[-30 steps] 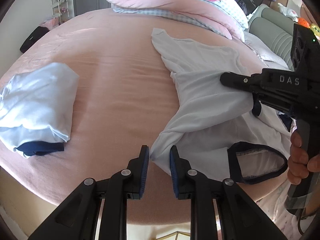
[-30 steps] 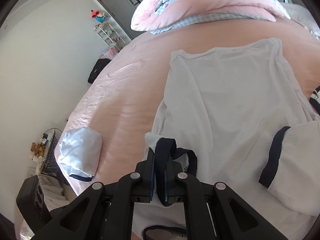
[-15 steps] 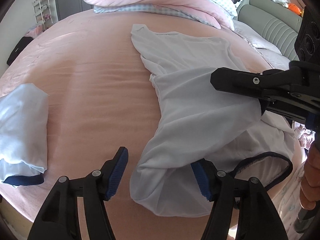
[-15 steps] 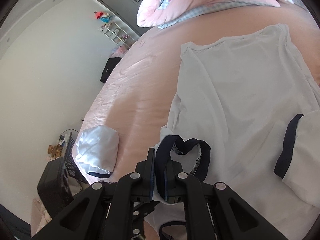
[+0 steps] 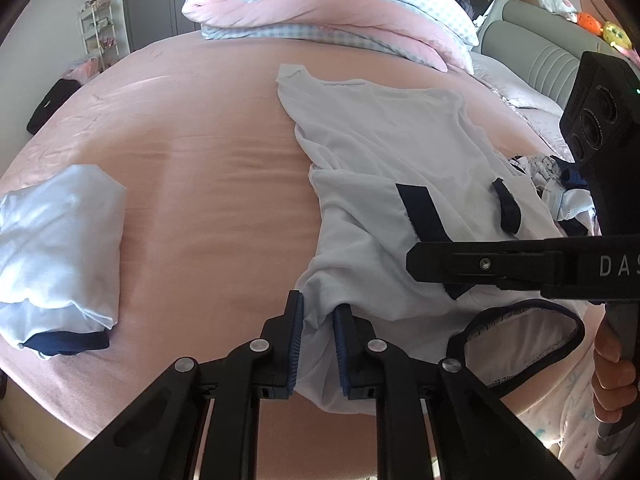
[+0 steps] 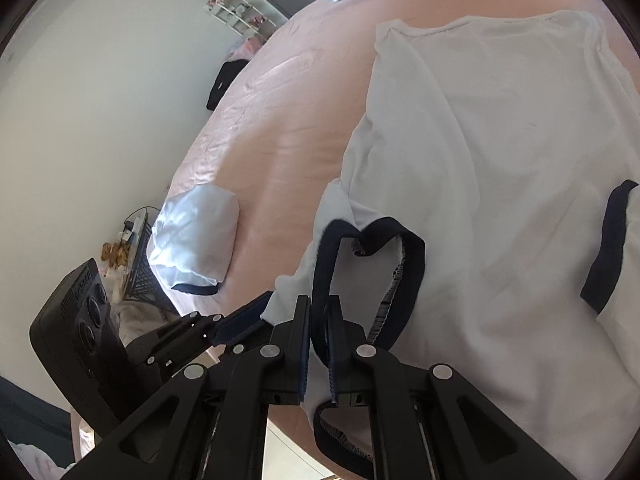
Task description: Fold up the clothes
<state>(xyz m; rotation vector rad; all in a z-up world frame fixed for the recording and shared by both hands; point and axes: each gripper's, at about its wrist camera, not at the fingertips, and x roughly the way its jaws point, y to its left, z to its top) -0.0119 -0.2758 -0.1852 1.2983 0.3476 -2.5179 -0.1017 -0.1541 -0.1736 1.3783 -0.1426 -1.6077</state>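
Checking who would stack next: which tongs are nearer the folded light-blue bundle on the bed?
Left. The left tongs, closing on the white shirt's edge, sit just right of the folded bundle. The right tongs, gripping the navy collar, are farther right.

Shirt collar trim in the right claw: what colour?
Dark navy collar trim on a white shirt; clearest in the right wrist view.

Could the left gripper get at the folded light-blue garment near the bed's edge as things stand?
Probably not right away: the left gripper is closing on the white shirt, cloth between its fingers. The folded garment lies apart on bare pink sheet, so the way looks free once the shirt is released.
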